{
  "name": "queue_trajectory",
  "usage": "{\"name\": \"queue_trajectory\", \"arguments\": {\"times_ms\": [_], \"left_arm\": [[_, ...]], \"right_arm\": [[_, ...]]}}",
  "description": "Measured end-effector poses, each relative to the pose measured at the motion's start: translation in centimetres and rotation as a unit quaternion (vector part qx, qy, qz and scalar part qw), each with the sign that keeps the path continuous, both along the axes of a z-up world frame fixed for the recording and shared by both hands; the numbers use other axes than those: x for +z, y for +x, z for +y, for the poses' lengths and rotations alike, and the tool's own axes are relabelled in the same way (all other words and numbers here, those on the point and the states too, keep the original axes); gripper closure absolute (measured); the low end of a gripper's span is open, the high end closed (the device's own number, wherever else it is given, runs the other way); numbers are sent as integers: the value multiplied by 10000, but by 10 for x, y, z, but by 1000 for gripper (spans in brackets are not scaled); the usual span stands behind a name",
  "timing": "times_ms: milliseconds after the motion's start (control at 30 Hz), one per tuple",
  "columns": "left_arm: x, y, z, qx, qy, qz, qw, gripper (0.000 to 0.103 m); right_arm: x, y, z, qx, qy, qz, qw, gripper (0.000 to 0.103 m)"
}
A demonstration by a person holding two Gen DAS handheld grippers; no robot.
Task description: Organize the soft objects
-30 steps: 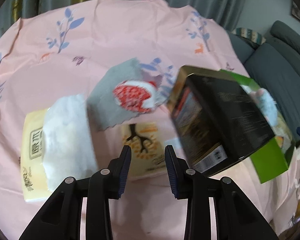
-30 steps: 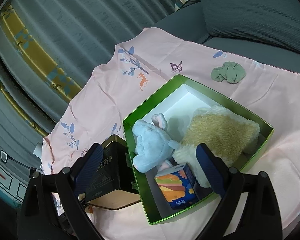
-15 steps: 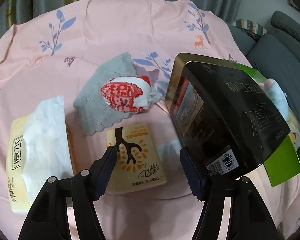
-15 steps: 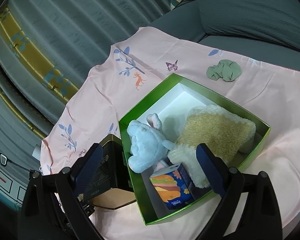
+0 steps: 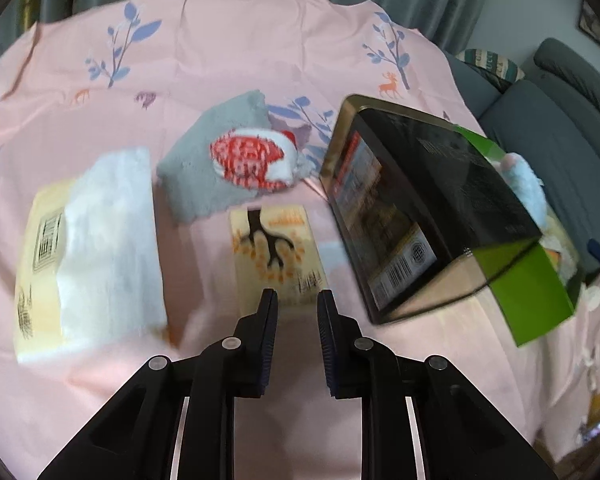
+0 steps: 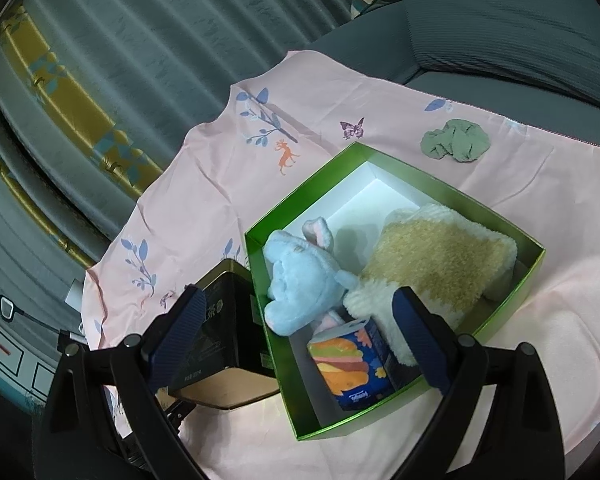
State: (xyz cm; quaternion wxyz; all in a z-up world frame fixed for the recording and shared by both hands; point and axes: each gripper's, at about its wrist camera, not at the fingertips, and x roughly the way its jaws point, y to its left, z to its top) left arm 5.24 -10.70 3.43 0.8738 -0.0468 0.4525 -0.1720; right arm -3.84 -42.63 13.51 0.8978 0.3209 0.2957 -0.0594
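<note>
I am lining the left tongs (image 5: 297, 300) — narrowly parted, holding nothing — over the small yellow tissue pack with a tree print (image 5: 276, 254) on the pink cloth-covered table (image 5: 228, 40). I judge the next move needs them wider. The tilted black tin (image 5: 428, 208) is crowding the right. The right tongs (image 6: 296, 336) are hanging wide above the green cardboard box (image 6: 512, 304).
</note>
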Motion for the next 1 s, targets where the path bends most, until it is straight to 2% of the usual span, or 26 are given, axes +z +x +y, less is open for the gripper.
{"name": "queue_trajectory", "arguments": {"times_ms": [67,133,333,367,400,467,600,767,867,933,967,1000], "left_arm": [[-2,-9,-1,-77,61,58,9999,82],[1,-20,0,-89,130,-56,9999,82],[22,-21,17,276,-143,-394,9987,81],[23,-17,17,309,-113,-403,9986,70],[22,-12,16,329,-62,-330,9989,50],[17,-5,13,286,-60,-184,9994,32],[3,5,6,201,87,-49,9997,32],[-8,16,2,120,-98,149,9998,32],[-11,21,-4,51,-15,167,9998,32],[-18,27,-7,31,-93,347,9993,33],[-21,29,-7,98,-140,414,9990,47],[-21,28,-5,261,-73,322,9991,49]], "right_arm": [[0,0,3,46,-21,9,10000,9],[0,1,4,50,-16,5,10000,9],[1,3,10,139,-54,-1,9999,9],[0,4,11,140,-64,9,9999,9],[0,4,10,136,-63,19,9999,9],[-1,5,10,122,-52,48,9999,9],[0,5,8,91,-65,57,9999,9],[-1,4,6,46,-39,55,10000,9],[-1,5,5,45,-35,64,10000,9],[-1,5,5,46,-40,60,10000,9],[-1,5,5,46,-48,65,10000,9],[-1,5,5,49,-45,62,10000,9]]}}
